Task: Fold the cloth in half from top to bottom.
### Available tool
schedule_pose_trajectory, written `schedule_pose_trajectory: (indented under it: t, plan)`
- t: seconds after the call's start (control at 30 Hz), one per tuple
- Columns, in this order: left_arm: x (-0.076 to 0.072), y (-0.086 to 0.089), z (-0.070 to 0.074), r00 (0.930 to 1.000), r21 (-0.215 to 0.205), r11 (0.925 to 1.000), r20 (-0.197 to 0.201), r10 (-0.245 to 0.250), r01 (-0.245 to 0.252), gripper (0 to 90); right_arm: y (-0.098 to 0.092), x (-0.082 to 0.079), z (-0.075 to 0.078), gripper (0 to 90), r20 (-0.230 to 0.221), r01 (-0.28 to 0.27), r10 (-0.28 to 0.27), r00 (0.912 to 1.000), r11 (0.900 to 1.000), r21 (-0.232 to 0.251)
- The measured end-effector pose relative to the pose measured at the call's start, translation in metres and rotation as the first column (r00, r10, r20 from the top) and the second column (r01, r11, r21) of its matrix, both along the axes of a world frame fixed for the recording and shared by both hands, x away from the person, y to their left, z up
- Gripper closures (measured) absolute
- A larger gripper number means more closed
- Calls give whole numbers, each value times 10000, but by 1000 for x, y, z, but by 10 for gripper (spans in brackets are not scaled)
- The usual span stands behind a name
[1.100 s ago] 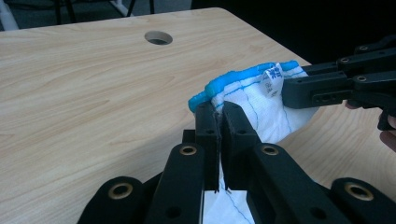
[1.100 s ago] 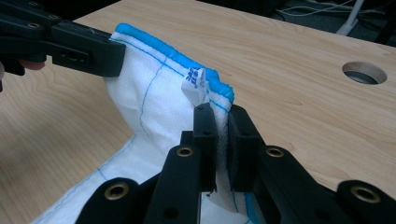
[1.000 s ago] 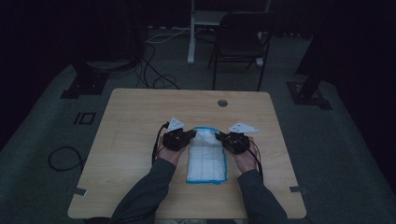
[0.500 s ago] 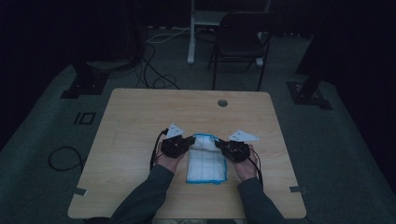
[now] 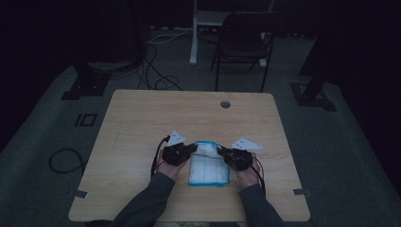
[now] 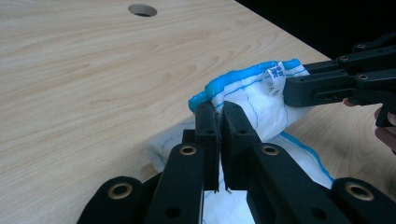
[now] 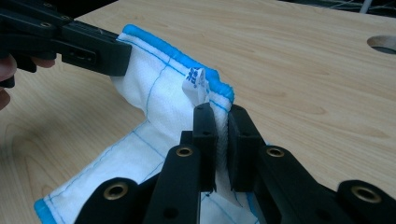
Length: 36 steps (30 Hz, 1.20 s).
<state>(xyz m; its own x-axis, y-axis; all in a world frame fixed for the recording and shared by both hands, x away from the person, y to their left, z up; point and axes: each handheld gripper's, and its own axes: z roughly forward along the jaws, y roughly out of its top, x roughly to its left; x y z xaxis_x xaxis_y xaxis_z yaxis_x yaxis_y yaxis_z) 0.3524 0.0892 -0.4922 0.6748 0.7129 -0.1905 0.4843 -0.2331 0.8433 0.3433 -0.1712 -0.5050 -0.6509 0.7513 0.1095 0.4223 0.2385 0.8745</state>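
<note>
White cloth (image 5: 208, 165) with blue hem, near edge of table (image 5: 142, 118) opposite cable hole (image 5: 225, 104), far corners pinched in clamped left gripper (image 6: 217, 122) and right gripper (image 7: 221, 122); probably light, limp, best taken at stitched hem.

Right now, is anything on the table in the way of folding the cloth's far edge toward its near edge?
Nothing visible: both claws, left and right, pinch the cloth's far edge, and the near part lies bare.

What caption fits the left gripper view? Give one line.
Left hand-held gripper pinches a blue-edged white cloth above the wooden table.
</note>
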Motion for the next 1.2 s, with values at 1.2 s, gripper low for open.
schedule_pose_trajectory:
  t: [1.2]
  plan:
    - [-12, 17, -12, 9979, -523, 9983, -599, 239, -270, 775, 9, -21, -23, 829, -454, -656, 642, 9969, 9974, -302]
